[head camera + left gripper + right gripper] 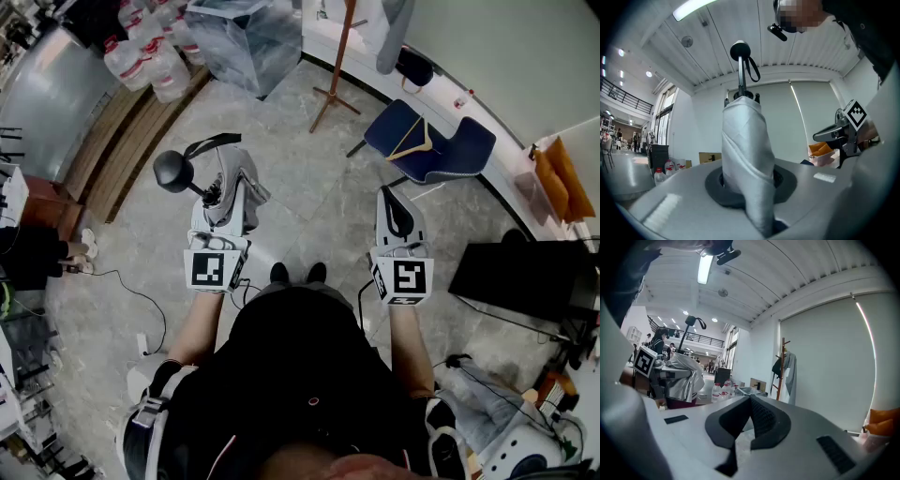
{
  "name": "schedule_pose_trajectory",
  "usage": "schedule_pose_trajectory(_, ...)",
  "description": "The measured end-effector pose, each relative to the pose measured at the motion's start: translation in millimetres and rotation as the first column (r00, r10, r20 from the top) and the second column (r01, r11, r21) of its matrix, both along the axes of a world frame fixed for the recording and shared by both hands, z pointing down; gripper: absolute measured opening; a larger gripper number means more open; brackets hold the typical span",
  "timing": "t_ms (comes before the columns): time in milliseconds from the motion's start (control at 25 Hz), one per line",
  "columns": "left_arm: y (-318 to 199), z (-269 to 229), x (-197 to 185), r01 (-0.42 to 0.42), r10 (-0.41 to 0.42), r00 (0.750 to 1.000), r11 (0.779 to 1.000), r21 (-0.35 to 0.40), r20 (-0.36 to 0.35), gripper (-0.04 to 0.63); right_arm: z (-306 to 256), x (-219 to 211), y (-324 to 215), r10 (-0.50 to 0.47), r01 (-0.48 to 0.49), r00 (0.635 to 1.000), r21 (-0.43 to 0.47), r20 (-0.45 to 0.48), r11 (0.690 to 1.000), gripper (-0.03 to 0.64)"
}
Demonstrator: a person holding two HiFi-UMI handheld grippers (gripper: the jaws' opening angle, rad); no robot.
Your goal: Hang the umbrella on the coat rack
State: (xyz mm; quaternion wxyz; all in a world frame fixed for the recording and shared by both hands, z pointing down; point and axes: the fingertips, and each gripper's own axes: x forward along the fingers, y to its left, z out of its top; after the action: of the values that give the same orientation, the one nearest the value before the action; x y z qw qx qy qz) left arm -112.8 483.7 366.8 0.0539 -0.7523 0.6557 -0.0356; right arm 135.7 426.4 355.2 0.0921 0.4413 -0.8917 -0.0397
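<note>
Left gripper view shows the left hand-held gripper pinching the umbrella.

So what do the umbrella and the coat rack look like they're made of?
The umbrella canopy looks like silvery-grey synthetic fabric with a slight sheen, judging by its soft folds; its knob handle seems to be black plastic or rubber. The coat rack looks like reddish-brown stained wood, though painted metal can't be ruled out.

The floor is grey stone. A blue chair stands near the white wall. Big water bottles sit together on the floor. A long light shines on the ceiling.
</note>
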Motion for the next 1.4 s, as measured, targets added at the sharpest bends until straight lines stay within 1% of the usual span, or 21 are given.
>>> schedule_pose_trajectory(160,-1.3,-11.4,2.8,0.0,0.0,1.0,1.0,-0.005,-0.007,0.041,-2.6,-1.2,-0.1,0.0,0.0,1.0,0.005,-0.003,1.0,-0.003)
schedule_pose_trajectory(280,-1.6,-13.3,2.9,-0.002,0.002,1.0,1.0,-0.005,0.001,0.041,-2.7,-1.7,-0.3,0.0,0.001,1.0,0.003,-0.004,1.0,-0.003)
schedule_pose_trajectory(440,-5.6,-22.5,6.4,-0.006,0.006,1.0,1.0,0.023,-0.028,0.041,0.0,-3.9,-1.7,-0.003,0.003,1.0,-0.001,-0.005,1.0,-0.003)
schedule_pose_trajectory(600,-6.2,-17.5,5.1,-0.003,0.003,1.0,1.0,0.002,-0.011,0.041,0.4,-5.8,-3.6,-0.006,0.007,1.0,0.003,-0.012,1.0,-0.002)
schedule_pose_trajectory(760,-11.9,-16.4,11.1,-0.016,0.016,1.0,1.0,0.018,-0.022,0.04,-1.8,-5.0,-10.1,-0.015,0.015,1.0,0.0,0.004,1.0,0.0)
schedule_pose_trajectory(880,-17.1,-7.5,13.4,-0.008,0.008,1.0,1.0,-0.017,-0.017,0.04,-0.8,-3.2,-16.2,-0.024,0.024,1.0,0.0,-0.001,1.0,0.0)
schedule_pose_trajectory(920,-19.3,-5.0,14.7,-0.007,0.006,1.0,1.0,-0.029,-0.013,0.04,-0.7,-1.9,-18.2,-0.028,0.028,1.0,0.002,-0.001,1.0,0.0)
schedule_pose_trajectory(1000,-26.1,-5.5,19.7,-0.017,0.017,1.0,1.0,-0.01,-0.012,0.04,-0.6,2.4,-23.0,-0.034,0.034,0.999,0.006,0.002,0.999,0.0)
schedule_pose_trajectory(1080,-32.3,-2.1,22.3,-0.024,0.024,1.0,1.0,-0.01,0.001,0.04,-0.2,6.4,-28.9,-0.043,0.043,0.999,0.004,0.006,0.999,0.0)
schedule_pose_trajectory(1160,-39.8,-0.7,23.9,-0.02,0.02,1.0,1.0,-0.022,0.012,0.04,0.1,9.6,-35.6,-0.056,0.056,0.998,0.004,0.009,0.998,0.001)
schedule_pose_trajectory(1280,-53.7,-0.6,28.9,-0.008,0.008,1.0,1.0,-0.029,0.007,0.04,-1.0,14.7,-45.5,-0.084,0.084,0.996,0.008,0.015,0.996,0.0)
schedule_pose_trajectory(1400,-70.6,-1.1,35.3,-0.004,0.004,1.0,1.0,-0.027,0.017,0.04,-6.9,17.4,-57.0,-0.116,0.116,0.993,0.028,0.01,0.993,0.002)
